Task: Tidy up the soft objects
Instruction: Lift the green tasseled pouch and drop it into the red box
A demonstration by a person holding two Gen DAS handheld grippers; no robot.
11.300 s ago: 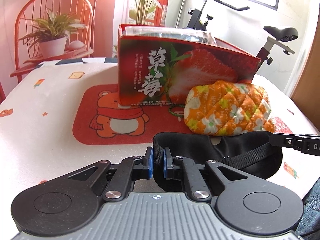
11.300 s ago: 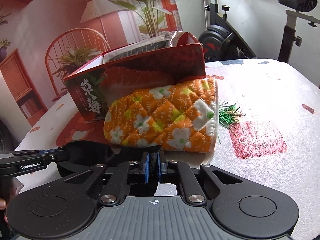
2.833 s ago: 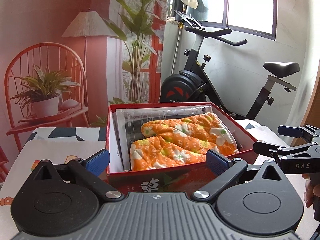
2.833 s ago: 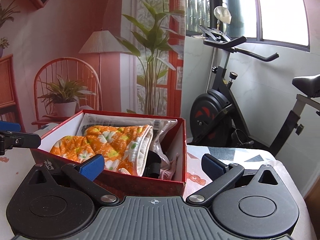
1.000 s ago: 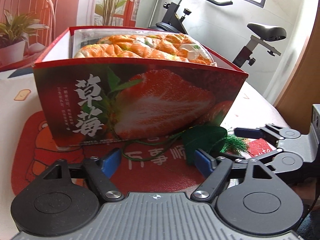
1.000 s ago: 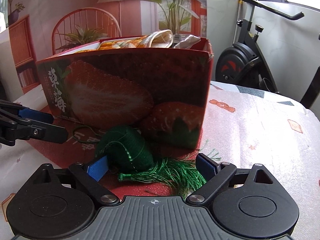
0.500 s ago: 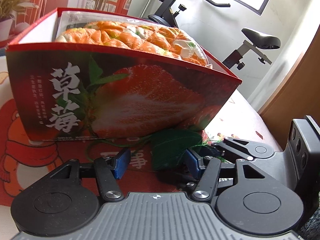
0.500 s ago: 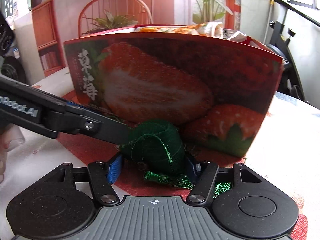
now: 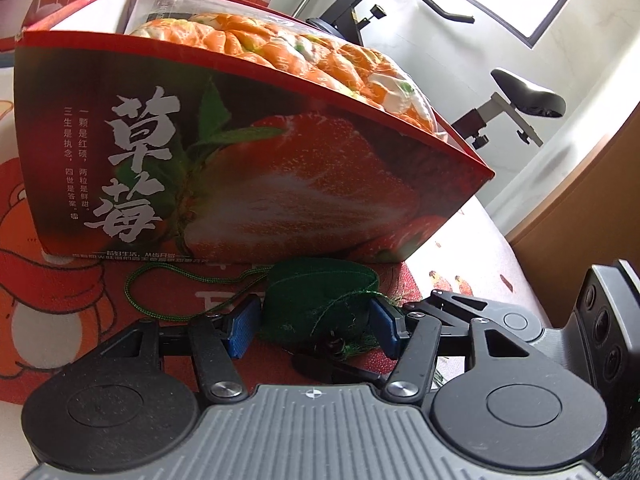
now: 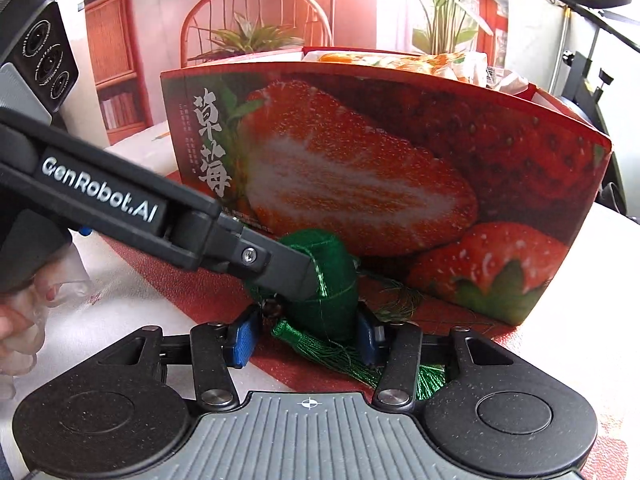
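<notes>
Green sachet (image 9: pixel 320 300), one, thread-wrapped with cord and tassel, lies on the red mat (image 9: pixel 60 280) against one strawberry box (image 9: pixel 280 184). My two grippers both bracket it: left gripper (image 9: pixel 316 326) half open, pads touching; right gripper (image 10: pixel 306 334) closing on it. One orange mitt (image 9: pixel 320 52) fills the box. Exercise bike (image 9: pixel 520 92) behind.

One green woven sachet with a tassel (image 9: pixel 320 304) lies between the blue pads. One red cardboard strawberry-printed box (image 9: pixel 248 168) stands just beyond the fingers, with one orange quilted floral mitt (image 9: pixel 304 48) in it. Two black hand-held grippers are in view: left gripper (image 9: pixel 312 326), right gripper (image 10: pixel 306 336).
</notes>
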